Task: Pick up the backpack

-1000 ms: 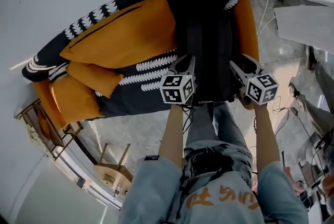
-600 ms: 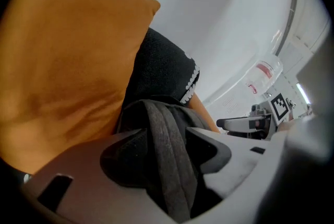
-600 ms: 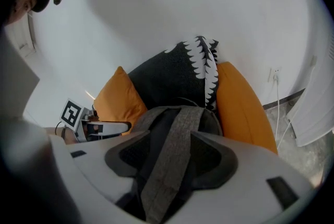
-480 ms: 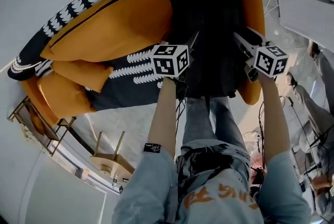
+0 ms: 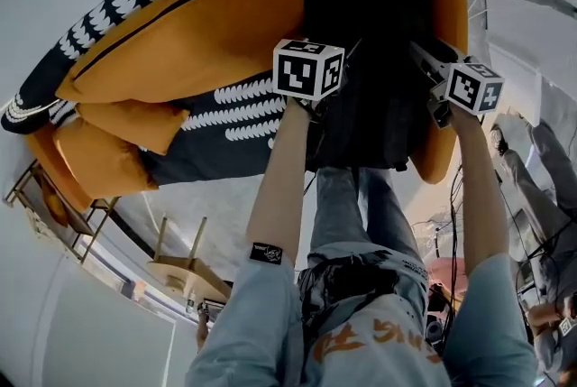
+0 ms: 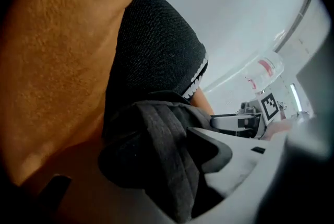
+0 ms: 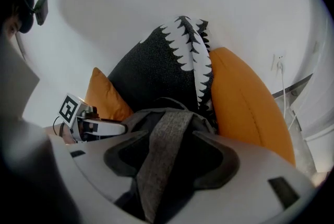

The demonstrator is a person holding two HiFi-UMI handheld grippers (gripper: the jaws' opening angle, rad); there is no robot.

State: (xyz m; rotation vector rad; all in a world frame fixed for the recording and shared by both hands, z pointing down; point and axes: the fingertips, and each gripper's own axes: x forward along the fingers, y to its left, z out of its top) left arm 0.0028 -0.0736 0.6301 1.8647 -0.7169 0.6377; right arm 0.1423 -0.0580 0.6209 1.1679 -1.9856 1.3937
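A dark grey backpack (image 5: 374, 110) rests on the sofa seat against its black back, between my two grippers. My left gripper (image 5: 343, 60) is at the pack's left side. Its jaws are opening, and a grey strap (image 6: 167, 150) lies in the gap of the left gripper (image 6: 156, 165), beside the black pad (image 6: 222, 152). My right gripper (image 5: 425, 59) is at the pack's right side, and its jaws are opening too. Another grey strap (image 7: 164, 150) runs loosely through the right gripper (image 7: 169, 160), clear of both pads (image 7: 219, 163).
The sofa has orange cushions (image 5: 180, 38) and a black cover with a white toothed pattern (image 5: 243, 110). An orange armrest (image 5: 446, 69) stands right of the pack. A wooden side table (image 5: 180, 272) is by my legs at lower left. Cables lie on the floor (image 5: 451, 232) at right.
Both grippers have moved farther over the backpack toward the sofa's back. The backpack stays on the seat.
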